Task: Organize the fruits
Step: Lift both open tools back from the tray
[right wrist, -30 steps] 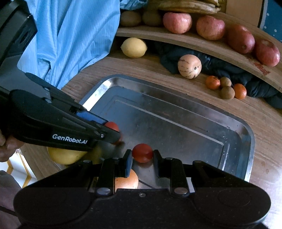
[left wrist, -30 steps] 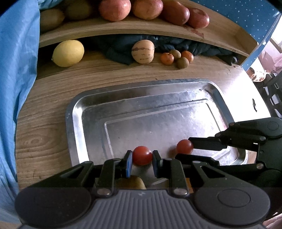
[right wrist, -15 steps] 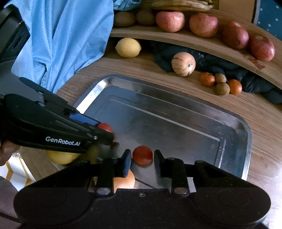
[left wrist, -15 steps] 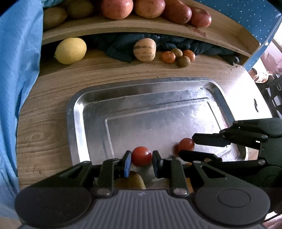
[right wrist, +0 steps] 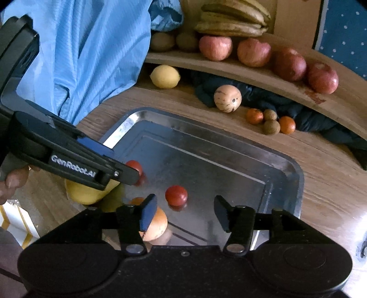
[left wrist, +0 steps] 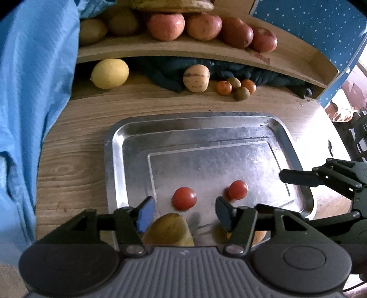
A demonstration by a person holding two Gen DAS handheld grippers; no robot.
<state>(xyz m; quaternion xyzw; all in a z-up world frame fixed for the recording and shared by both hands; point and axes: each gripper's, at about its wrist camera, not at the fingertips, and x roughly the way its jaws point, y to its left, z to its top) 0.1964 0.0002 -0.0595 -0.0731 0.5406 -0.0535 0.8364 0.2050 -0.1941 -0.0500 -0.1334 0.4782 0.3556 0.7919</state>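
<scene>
Two red tomatoes lie on the metal tray point(left wrist: 119, 146). In the left wrist view one tomato point(left wrist: 184, 198) lies just ahead of my open left gripper point(left wrist: 183, 213), the other point(left wrist: 238, 189) to its right. In the right wrist view my open right gripper point(right wrist: 183, 212) stands just behind one tomato point(right wrist: 176, 195); the other tomato point(right wrist: 134, 165) is partly hidden by the left gripper's finger. A yellow-green fruit point(left wrist: 168, 231) and an orange fruit point(right wrist: 156, 225) lie at the tray's near edge.
A lemon point(left wrist: 109, 73), a striped round fruit point(left wrist: 196, 78) and several small orange and brown fruits point(left wrist: 236, 88) lie on the wooden table beyond the tray. Apples point(left wrist: 165, 25) sit on a raised shelf, with bananas point(right wrist: 231, 20) above. Blue cloth point(left wrist: 29, 91) hangs at the left.
Both grippers have opened and let go of their tomatoes, which now rest on the tray. Both grippers have pulled back a little.
</scene>
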